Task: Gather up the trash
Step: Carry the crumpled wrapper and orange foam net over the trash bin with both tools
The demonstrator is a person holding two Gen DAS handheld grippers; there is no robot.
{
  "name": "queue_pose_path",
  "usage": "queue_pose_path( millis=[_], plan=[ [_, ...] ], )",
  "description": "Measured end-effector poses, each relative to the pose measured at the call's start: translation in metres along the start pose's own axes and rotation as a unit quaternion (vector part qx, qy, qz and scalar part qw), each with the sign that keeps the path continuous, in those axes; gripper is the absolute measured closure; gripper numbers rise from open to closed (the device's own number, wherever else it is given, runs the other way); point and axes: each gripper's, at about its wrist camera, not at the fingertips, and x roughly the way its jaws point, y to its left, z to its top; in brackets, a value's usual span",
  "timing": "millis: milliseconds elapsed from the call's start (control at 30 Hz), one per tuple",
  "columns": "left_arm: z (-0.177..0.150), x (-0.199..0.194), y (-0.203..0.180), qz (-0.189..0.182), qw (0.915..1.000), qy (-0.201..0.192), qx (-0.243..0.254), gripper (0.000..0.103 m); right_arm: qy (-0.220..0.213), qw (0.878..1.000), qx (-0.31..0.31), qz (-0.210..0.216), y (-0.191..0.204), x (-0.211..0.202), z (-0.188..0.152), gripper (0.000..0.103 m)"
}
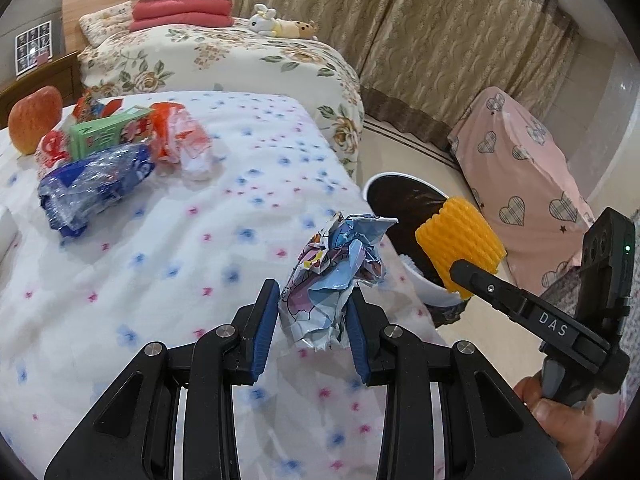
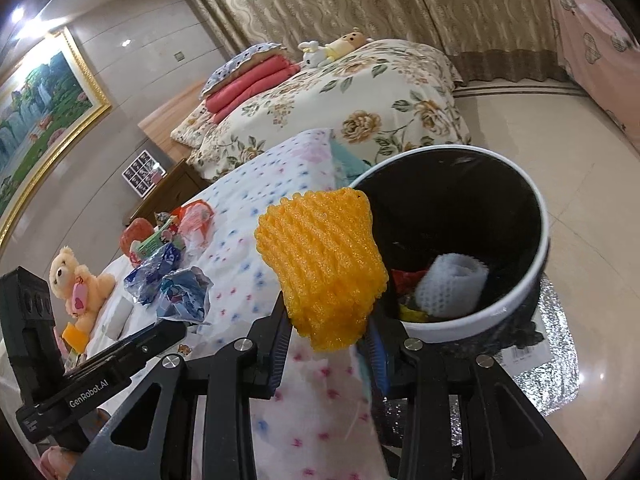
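Observation:
My left gripper [image 1: 310,312] is shut on a crumpled blue cartoon wrapper [image 1: 334,280], held above the flowered blanket [image 1: 160,260] near its right edge. My right gripper [image 2: 330,340] is shut on a yellow foam fruit net [image 2: 324,260], held at the rim of the white bin with a black liner [image 2: 532,184]. The net also shows in the left wrist view [image 1: 460,244] over the bin [image 1: 384,184]. The wrapper also shows in the right wrist view [image 2: 186,292]. A white foam net [image 2: 452,280] and coloured wrappers lie inside the bin.
On the blanket at far left lie a blue plastic wrapper [image 1: 92,188], a green box [image 1: 108,132], red-white wrappers [image 1: 180,136] and an apple [image 1: 34,118]. A teddy bear [image 2: 76,284] sits at the left. A floral bed [image 1: 224,56] stands behind; a pink covered object [image 1: 520,168] stands right.

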Motion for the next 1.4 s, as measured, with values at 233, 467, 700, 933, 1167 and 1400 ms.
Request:
queue_pose_path(
  millis=[233,467,700,933,1167,1400],
  plan=[
    [0.009,0.010,-0.018,-0.005,0.9998,0.003,0.018,0.072,-0.007,1.000,0.012,-0.010,-0.017,-0.007,0.004,0.068],
    [0.021,0.020,-0.036,-0.009,0.9993,0.005,0.035,0.072,-0.013,0.999,0.023,-0.023,-0.033,-0.011,0.008,0.067],
    [0.026,0.032,-0.047,-0.014,0.9988,0.013,0.045,0.072,-0.016,0.999,0.035,-0.032,-0.048,-0.011,0.013,0.067],
    [0.030,0.042,-0.054,-0.014,0.9983,0.018,0.053,0.071,-0.015,0.998,0.041,-0.040,-0.059,-0.007,0.021,0.066],
    [0.038,0.053,-0.062,-0.013,0.9978,0.021,0.061,0.071,-0.013,0.998,0.040,-0.044,-0.066,-0.002,0.029,0.065],
    [0.044,0.060,-0.070,-0.012,0.9974,0.020,0.069,0.071,-0.007,0.998,0.039,-0.049,-0.072,0.004,0.036,0.065]
  ],
)
